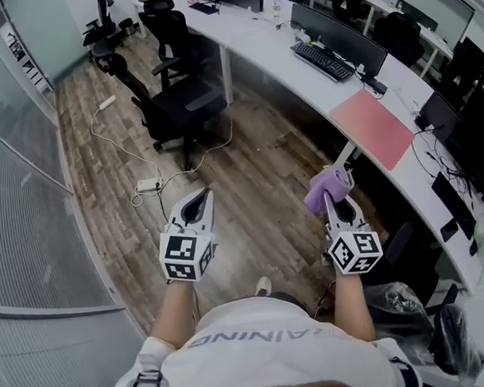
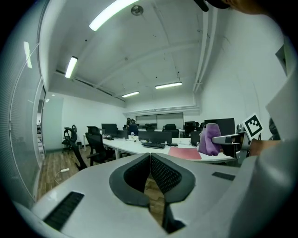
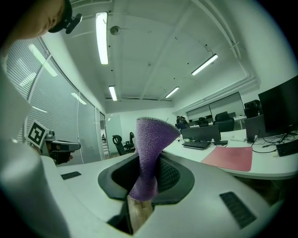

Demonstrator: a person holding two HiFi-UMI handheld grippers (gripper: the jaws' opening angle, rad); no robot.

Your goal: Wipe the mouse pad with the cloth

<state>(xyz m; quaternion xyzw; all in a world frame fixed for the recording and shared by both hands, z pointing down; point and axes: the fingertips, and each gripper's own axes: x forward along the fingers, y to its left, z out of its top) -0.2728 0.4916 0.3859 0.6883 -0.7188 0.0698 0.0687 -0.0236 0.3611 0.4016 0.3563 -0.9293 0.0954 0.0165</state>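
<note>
An open-plan office is shown: a long white desk [image 1: 264,45] is lined with monitors [image 1: 338,37] and a keyboard [image 1: 322,61], black swivel chairs [image 1: 181,106] are drawn up along its edge, and strip lights [image 2: 111,14] are mounted overhead.

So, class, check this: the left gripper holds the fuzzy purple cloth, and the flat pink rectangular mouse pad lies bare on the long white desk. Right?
Wrong gripper: the right gripper holds the fuzzy purple cloth, as the right gripper view shows; the left gripper is shut and empty. The flat pink rectangular mouse pad does lie bare on the long white desk.
</note>
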